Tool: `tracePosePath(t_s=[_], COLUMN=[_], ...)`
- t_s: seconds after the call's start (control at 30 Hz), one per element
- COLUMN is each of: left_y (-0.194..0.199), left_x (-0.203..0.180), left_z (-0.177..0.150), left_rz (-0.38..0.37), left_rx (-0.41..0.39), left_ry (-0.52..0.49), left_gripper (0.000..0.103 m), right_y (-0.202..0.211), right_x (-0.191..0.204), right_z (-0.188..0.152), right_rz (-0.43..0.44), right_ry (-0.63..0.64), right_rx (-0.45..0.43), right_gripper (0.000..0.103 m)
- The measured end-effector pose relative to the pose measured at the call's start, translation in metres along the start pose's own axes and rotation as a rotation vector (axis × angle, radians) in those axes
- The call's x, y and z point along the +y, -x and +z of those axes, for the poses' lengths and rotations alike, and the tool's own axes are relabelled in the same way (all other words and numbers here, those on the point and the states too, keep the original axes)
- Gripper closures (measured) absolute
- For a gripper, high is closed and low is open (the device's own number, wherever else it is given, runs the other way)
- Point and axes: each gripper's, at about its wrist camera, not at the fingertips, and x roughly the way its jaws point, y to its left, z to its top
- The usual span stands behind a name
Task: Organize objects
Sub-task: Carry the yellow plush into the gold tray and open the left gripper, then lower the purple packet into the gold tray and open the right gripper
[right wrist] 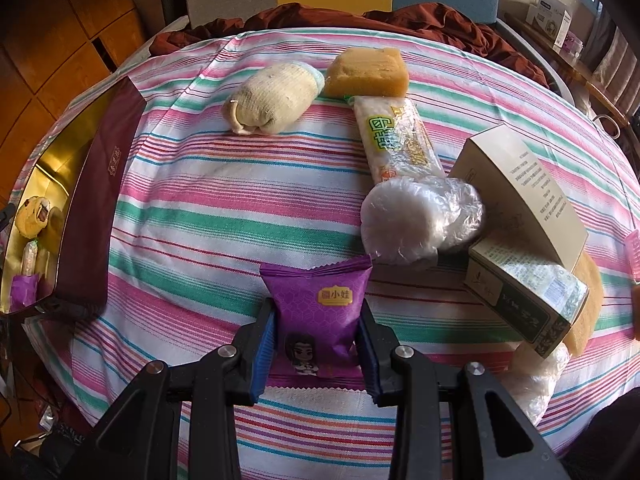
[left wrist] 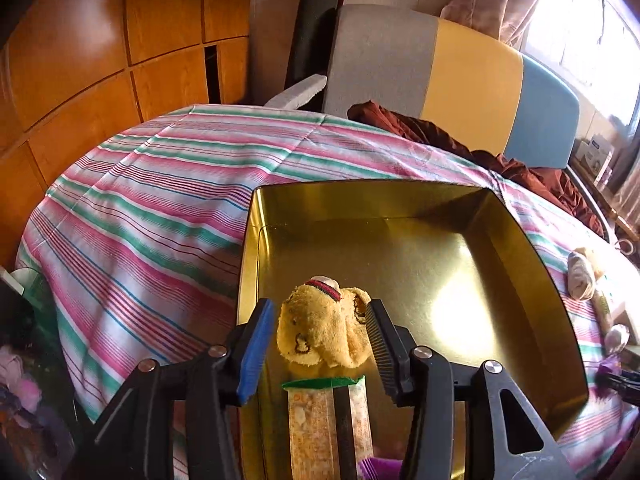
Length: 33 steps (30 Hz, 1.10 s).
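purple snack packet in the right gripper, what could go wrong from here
The right gripper pinches the purple snack packet only by its soft sides, so it may slip or crush in transit. The gold box already holds a yellow rolled towel between the left gripper fingers, plus a snack bar, so the near end is crowded. The white wrapped discs sit close by and could be nudged.

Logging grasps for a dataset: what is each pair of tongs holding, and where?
Left tongs: open around the yellow towel roll, not gripping. Right tongs: purple snack packet, by its side edges.
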Motion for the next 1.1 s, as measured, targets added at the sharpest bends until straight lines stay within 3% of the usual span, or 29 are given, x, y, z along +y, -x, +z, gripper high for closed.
tracePosePath(t_s=[0.43, 0.57, 0.77, 0.93, 1.1], left_y=[0.05, 0.058, 0.065, 0.069, 0.069], left_x=[-0.011, -0.009, 0.004, 0.022, 0.041], left_z=[-0.024, -0.027, -0.034, -0.039, -0.045], left_rz=[-0.047, -0.046, -0.04, -0.033, -0.033], left_rx=[-0.062, -0.076, -0.082, -0.083, -0.067], left_ry=[-0.013, -0.024, 0.004, 0.044, 0.082], left_gripper=[0.042, 0.041, 0.038, 0.035, 0.034], right_y=[0.014, 0.034, 0.055, 0.038, -0.001], right_x=[0.021, 0.058, 0.153, 0.225, 0.273], right_z=[0.003, 0.01, 0.028, 0.04, 0.047], right_rz=[0.052, 0.133, 0.261, 0.3, 0.326], right_ry=[0.045, 0.098, 0.267, 0.391, 0.418], right_rx=[-0.041, -0.11, -0.177, -0.136, -0.043], right_gripper=[0.067, 0.067, 0.067, 0.067, 0.067])
